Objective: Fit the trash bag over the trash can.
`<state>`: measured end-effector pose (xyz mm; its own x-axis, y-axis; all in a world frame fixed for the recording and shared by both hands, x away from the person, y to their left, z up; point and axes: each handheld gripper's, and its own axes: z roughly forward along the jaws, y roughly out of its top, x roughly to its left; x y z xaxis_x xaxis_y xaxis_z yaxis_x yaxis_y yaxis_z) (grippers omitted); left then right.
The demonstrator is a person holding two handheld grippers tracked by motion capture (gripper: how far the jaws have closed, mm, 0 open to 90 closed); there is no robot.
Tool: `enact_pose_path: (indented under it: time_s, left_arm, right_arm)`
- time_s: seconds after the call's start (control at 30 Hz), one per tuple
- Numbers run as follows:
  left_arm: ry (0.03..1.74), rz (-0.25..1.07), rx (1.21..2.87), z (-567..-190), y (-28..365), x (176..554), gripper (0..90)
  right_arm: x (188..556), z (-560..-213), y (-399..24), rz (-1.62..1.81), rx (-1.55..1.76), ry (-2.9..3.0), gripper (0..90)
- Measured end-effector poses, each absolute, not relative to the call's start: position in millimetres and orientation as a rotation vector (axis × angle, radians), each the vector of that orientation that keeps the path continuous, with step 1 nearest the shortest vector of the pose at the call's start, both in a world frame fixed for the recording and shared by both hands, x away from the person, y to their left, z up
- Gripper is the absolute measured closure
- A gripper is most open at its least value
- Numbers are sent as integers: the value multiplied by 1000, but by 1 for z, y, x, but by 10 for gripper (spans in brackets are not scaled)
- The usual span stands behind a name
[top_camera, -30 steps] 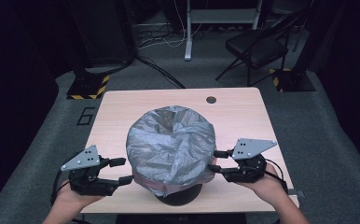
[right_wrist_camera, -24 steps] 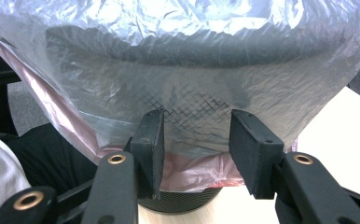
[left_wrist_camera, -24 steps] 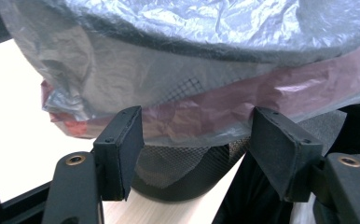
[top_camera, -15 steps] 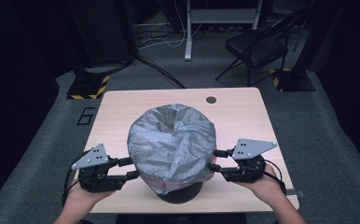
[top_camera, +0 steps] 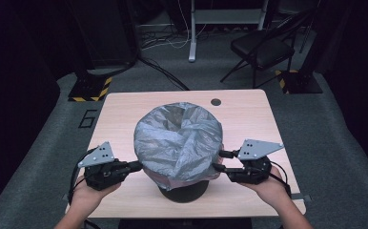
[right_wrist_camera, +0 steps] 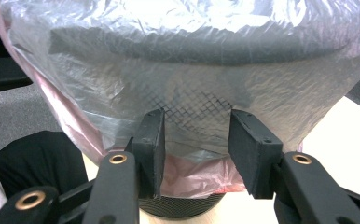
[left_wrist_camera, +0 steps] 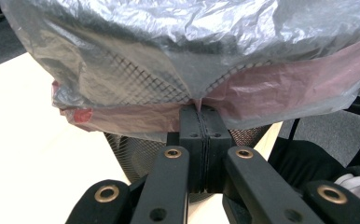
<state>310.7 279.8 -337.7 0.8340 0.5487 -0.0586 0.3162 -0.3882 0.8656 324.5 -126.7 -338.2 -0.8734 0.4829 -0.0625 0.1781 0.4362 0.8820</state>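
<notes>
- Your left gripper (top_camera: 137,166): at the bin's left flank, jaws just closed together, pinching the pink hem (left_wrist_camera: 136,116) of the bag.
- Your right gripper (top_camera: 219,161): at the bin's right flank, jaws standing partly apart, bag plastic bulging between the pads; whether they press it you cannot tell.
- Mesh bin (top_camera: 184,191): dark, upright, at the near middle of the surface (top_camera: 120,114).
- Grey bag (top_camera: 179,138): draped over the bin's mouth and sides.
- Folding chair (top_camera: 263,47): on the floor, well beyond the bin.
</notes>
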Motion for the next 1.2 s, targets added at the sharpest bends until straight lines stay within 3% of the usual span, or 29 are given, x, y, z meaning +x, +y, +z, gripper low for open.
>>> enact_pose_path:
  time_s: [0.97, 1.07, 1.2]
  left_arm:
    - [863, 223, 2067, -397, 304, 346, 887]
    - [893, 237, 2004, -383, 311, 343, 676]
    - [871, 307, 1942, -354, 325, 334, 501]
  right_arm:
    - [324, -353, -123, 1363, 570, 2435, 544]
    - [323, -353, -124, 1362, 576, 2430, 528]
    - [323, -352, -126, 1368, 584, 2424, 519]
